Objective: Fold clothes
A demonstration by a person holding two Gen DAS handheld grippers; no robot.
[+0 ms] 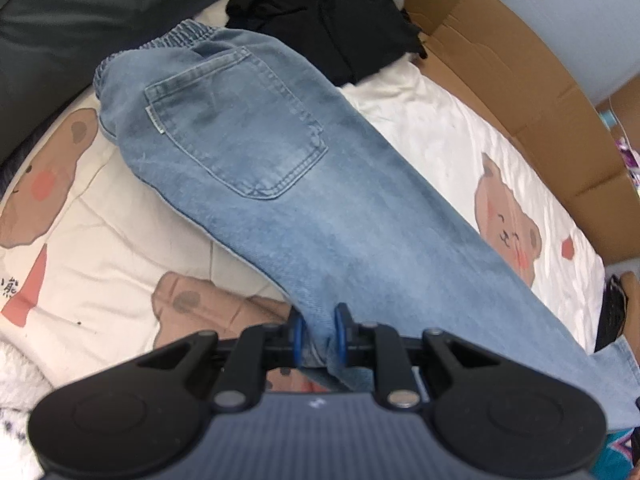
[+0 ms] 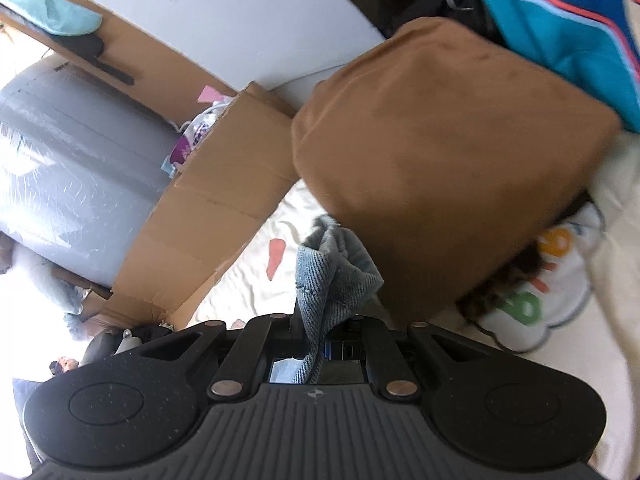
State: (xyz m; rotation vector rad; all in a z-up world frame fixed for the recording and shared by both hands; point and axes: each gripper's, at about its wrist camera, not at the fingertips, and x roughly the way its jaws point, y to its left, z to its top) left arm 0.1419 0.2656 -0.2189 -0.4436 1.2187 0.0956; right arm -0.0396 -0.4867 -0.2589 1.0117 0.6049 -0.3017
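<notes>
In the left wrist view, a pair of light blue jeans (image 1: 280,168) is seen lying on a bed sheet printed with cartoon bears (image 1: 460,152). The elastic waistband is at the far end, upper left, with a back pocket facing up. The long axis of the jeans runs from that waistband diagonally down toward the left tongs (image 1: 320,332), so the garment stretches directly away from them. The left tongs are clenched on a gathered fold of denim at the near, leg end; the blue pads (image 1: 299,330) are pressed against the cloth on both sides. The tongs are pointed steeply downward at the bed. A dark garment (image 1: 328,28) lies beyond the waistband, and flattened cardboard (image 1: 520,92) borders the bed at the right.

In the right wrist view, the right tongs (image 2: 316,344) are seen closed tightly on a bunched piece of denim (image 2: 332,276), apparently a hem, which stands up from between the jaws. They are angled moderately downward. A brown cushion (image 2: 440,152) is close ahead to the right, and a teal garment (image 2: 560,20) lies beyond it.

Both leg ends appear to be held while the waistband rests on the bed, so the coming move is judged to be a carry of the legs along the long axis toward the waistband. Neither hand can be called nearer to it.
</notes>
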